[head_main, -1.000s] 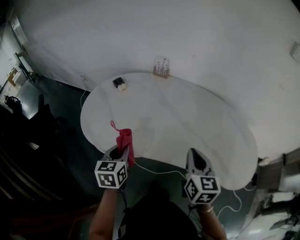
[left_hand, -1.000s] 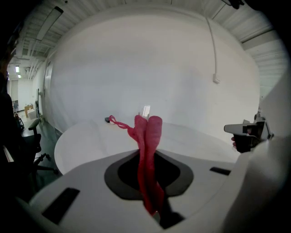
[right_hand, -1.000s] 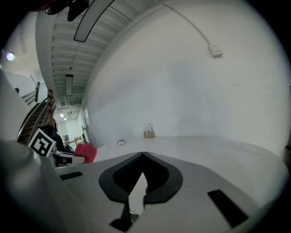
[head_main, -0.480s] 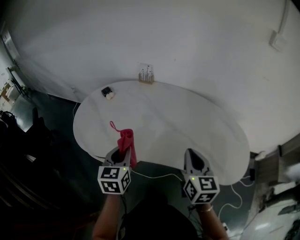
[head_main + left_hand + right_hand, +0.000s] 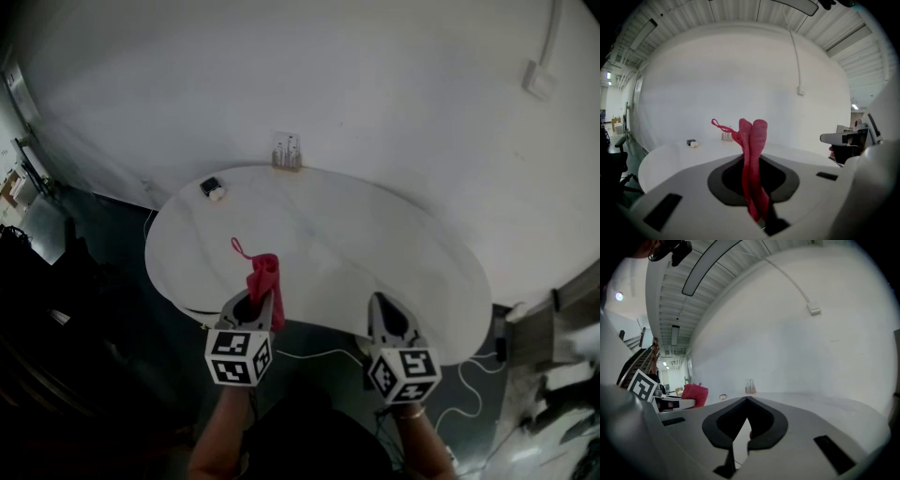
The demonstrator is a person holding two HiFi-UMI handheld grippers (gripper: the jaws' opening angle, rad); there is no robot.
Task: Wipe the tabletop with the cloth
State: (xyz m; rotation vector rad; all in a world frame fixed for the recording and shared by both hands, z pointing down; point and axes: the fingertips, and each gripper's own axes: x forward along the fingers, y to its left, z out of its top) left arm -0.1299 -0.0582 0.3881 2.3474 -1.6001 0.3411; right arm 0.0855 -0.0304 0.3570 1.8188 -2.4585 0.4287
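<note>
1. I see a white, round-edged tabletop [image 5: 375, 253] pushed up against a white wall, with both handheld grippers at its near edge.
2. My left gripper [image 5: 255, 302] is clamped on a red fabric cloth [image 5: 263, 281]. The cloth sits bunched into a narrow roll that sticks out past the jaw tips over the table's near-left edge. It looks raised off the surface, so wiping seems not yet begun.
3. A thin red loop [image 5: 720, 125] pokes out of the roll's tip, toward the table's far side.
4. My right gripper [image 5: 382, 309] hangs at the table's near edge, its jaws pressed together with nothing between them.
5. A small dark-and-white object [image 5: 212, 187] lies at the table's far-left edge, and a small clear rack [image 5: 287, 153] stands at its far edge by the wall.
6. Risks, as I judge them: the narrow roll may touch only a thin strip of the table. Drag could pull it from the jaws. A wide sweep could knock the two small items off the table.
</note>
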